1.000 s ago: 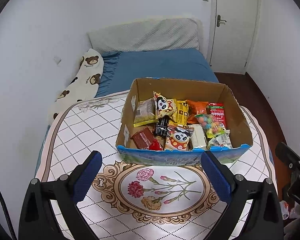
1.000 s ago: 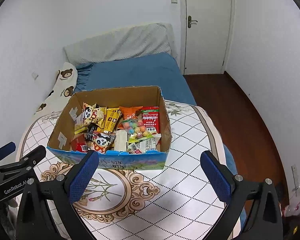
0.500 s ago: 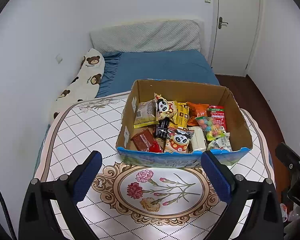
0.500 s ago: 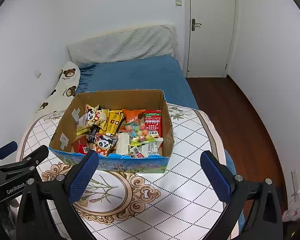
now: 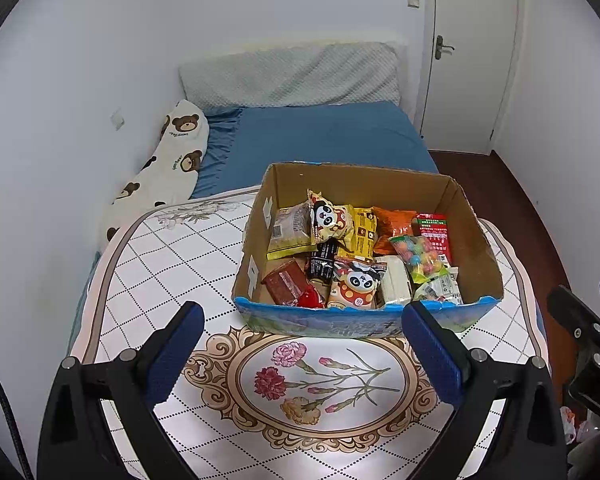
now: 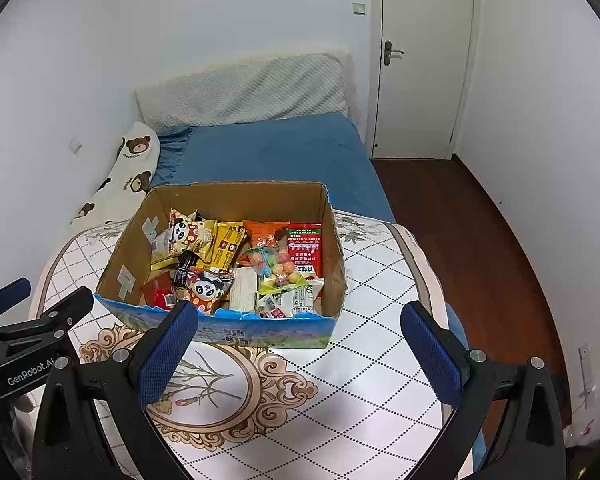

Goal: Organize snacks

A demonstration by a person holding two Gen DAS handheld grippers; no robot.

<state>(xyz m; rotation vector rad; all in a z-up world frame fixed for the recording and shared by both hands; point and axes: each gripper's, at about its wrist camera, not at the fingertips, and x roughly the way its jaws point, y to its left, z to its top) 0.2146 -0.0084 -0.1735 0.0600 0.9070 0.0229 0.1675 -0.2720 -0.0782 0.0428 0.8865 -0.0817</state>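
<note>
Table (image 5: 172, 264) under a quilted floral cloth, bare of packets around the cardboard box (image 5: 476, 248); snacks (image 5: 352, 252) all inside it, loosely heaped. Fits sorted-away or waiting to be sorted out alike. Left gripper (image 5: 300, 344) and right gripper (image 6: 296, 344) both spread wide, holding nothing, hovering short of the near wall. For any reach in: down from above, over the rim, one top packet only.

Open-topped cardboard box (image 5: 364, 320) crammed with snack packets (image 5: 356, 248), bare desk (image 5: 172, 256) left and near, bed (image 5: 320, 136) beyond
</note>
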